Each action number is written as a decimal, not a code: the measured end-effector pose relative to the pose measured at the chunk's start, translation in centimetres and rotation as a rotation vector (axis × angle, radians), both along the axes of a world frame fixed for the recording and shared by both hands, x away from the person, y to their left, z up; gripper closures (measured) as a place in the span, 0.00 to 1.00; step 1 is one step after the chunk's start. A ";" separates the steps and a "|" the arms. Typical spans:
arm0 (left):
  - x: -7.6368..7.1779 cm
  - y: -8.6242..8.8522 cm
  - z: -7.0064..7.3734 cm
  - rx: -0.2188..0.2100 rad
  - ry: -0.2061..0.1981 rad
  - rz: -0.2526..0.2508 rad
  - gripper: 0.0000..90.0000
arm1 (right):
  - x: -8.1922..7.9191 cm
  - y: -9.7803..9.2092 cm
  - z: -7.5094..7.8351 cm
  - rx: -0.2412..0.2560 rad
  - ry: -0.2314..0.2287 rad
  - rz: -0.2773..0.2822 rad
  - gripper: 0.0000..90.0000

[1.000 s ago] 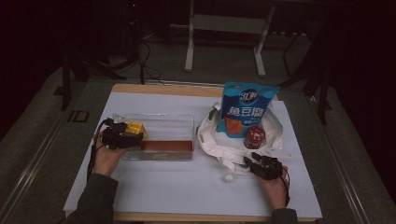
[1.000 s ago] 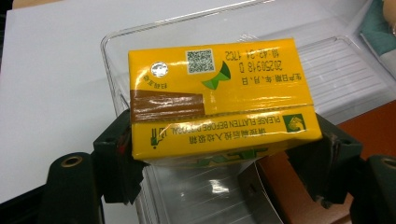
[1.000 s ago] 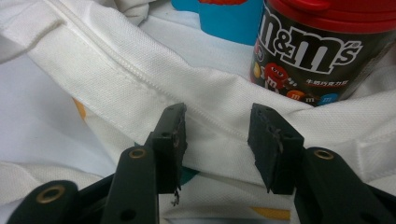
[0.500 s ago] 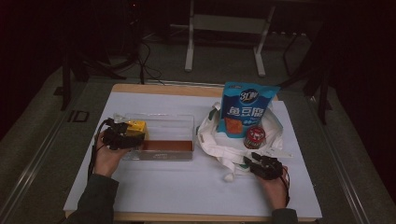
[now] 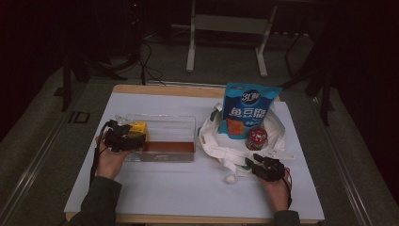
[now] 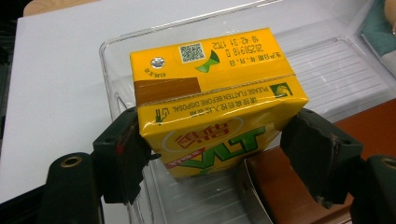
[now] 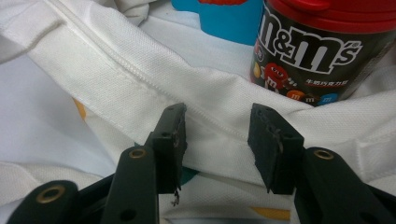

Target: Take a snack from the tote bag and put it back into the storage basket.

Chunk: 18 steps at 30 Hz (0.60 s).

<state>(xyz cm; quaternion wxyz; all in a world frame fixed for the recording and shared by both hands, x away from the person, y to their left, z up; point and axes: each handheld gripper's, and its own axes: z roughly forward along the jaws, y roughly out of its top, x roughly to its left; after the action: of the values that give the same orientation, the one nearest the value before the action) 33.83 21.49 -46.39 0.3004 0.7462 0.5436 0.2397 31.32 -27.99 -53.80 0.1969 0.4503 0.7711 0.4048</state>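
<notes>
Clear bin (image 5: 162, 123): holds a yellow drink carton (image 6: 215, 98) at its left end and a brown box (image 5: 168, 147) along the near wall.
White tote bag (image 5: 221, 146): carries a blue snack pouch (image 5: 248, 113) and an M&M's jar (image 7: 327, 46).
Change: nothing has moved since the earlier frames.
Left gripper (image 6: 224, 149): jaws flank the carton, left jaw touching, right jaw just off; not clenched.
Right gripper (image 7: 215, 135): released, jaws apart over the bag's hem, low on the tabletop (image 5: 188, 188).
</notes>
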 end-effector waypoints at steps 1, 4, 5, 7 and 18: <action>0.0 0.0 0.0 0.001 0.002 0.008 0.28 | 0.0 0.0 0.0 0.000 0.000 0.000 0.62; -0.1 0.2 0.1 -0.002 0.004 0.021 0.29 | 0.0 0.0 0.0 0.000 0.000 0.000 0.62; -0.1 0.2 0.0 0.001 0.003 0.022 0.28 | 0.0 0.0 0.0 0.000 0.000 0.000 0.62; -0.2 0.2 0.0 0.005 0.002 0.021 0.28 | 0.0 0.0 0.0 0.000 0.000 0.000 0.62; -0.9 1.2 0.6 -0.024 -0.032 -0.012 0.22 | 0.0 0.0 0.0 -0.001 0.001 -0.001 0.62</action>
<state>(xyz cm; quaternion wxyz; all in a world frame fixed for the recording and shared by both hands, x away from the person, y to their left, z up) 32.97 22.68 -45.79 0.3193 0.7418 0.5372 0.2435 31.31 -27.97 -53.80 0.1971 0.4506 0.7713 0.4041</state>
